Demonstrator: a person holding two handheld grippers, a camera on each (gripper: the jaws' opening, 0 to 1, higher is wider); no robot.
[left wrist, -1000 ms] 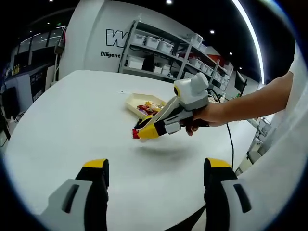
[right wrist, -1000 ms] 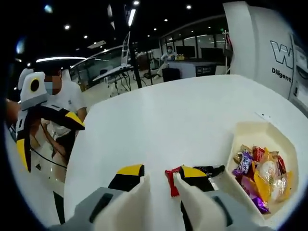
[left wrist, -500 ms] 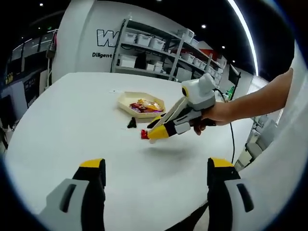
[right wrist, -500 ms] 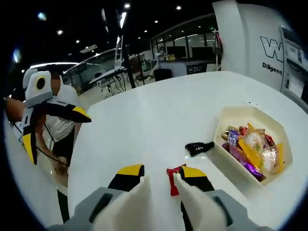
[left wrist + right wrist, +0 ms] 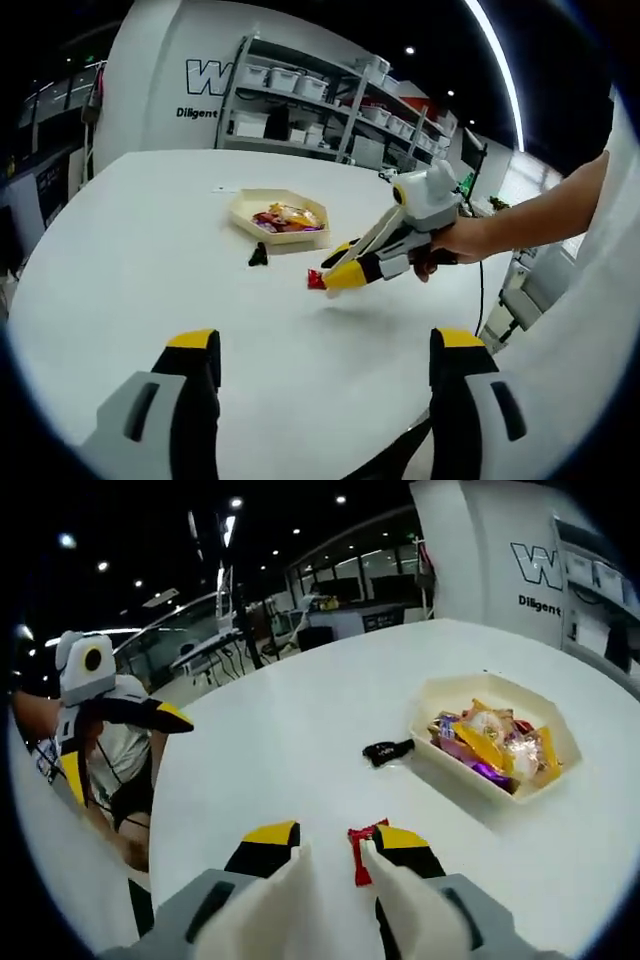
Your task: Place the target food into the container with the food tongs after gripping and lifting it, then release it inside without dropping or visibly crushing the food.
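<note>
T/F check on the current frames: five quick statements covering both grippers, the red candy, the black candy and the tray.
1. The right gripper is shut on a red candy. True.
2. The tray is empty. False: it holds a pile of wrapped candies.
3. A black candy lies on the table beside the tray, outside it. True.
4. The left gripper grips the black candy. False: its jaws stand wide apart with nothing between them.
5. The red candy is already inside the tray. False: it is held in the right gripper's jaws, away from the tray, as the left gripper view also shows.
</note>
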